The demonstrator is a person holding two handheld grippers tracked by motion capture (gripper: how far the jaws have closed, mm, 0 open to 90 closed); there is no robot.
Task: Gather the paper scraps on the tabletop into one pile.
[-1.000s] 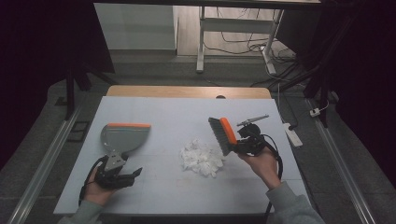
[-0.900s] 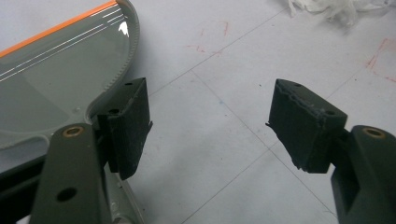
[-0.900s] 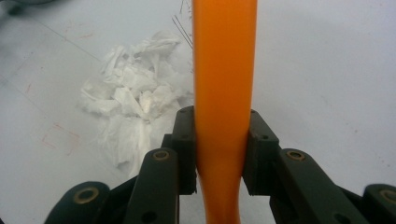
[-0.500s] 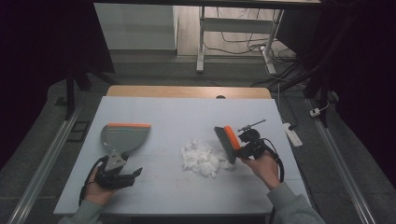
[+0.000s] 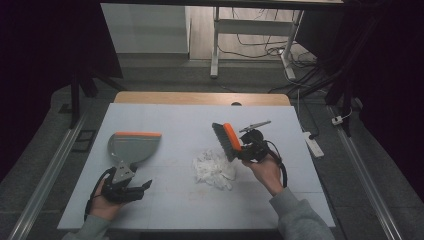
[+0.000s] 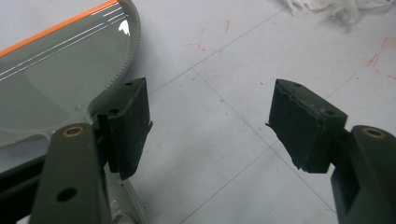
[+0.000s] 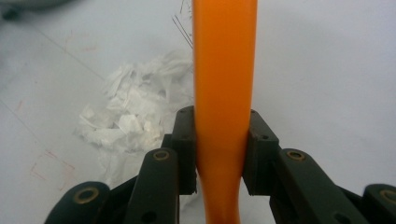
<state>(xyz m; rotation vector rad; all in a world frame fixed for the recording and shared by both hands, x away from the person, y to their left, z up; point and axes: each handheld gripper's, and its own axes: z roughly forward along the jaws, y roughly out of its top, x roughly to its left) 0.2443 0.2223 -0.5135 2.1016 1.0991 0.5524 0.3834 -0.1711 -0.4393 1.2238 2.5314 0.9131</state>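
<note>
- The brush [image 5: 227, 141] has a smooth orange plastic back, long and gently rounded, with a row of dark bristles along one side.
- In the right gripper view its orange handle [image 7: 224, 93] runs straight up between the black jaws, glossy and narrower at the bottom.
- Your right claw [image 7: 220, 154] is closed firmly on this handle; both rubber pads press on it from the two sides.
- In the high view your right claw [image 5: 244, 149] holds the brush tilted, bristles facing left and down, just beside the paper scraps [image 5: 214, 169].
- The paper scraps are a loose white heap of torn, crumpled pieces, lying near the middle of the worktop [image 5: 200, 120].
- The worktop is a pale, matte surface with thin seam lines and some faint red marks.
- The dustpan [image 5: 134, 149] is grey plastic, flat and wide, with an orange strip on its front lip and fine ridges inside; it lies on the worktop at the left, well apart from the scraps.
- Your left claw [image 5: 125, 186] rests low at the narrow rear end of the dustpan, the hand under it near the worktop edge.
- In the left gripper view the left claw [image 6: 210, 126] stands open, nothing between its rough black pads; one jaw is just beside the dustpan [image 6: 56, 79] edge.
</note>
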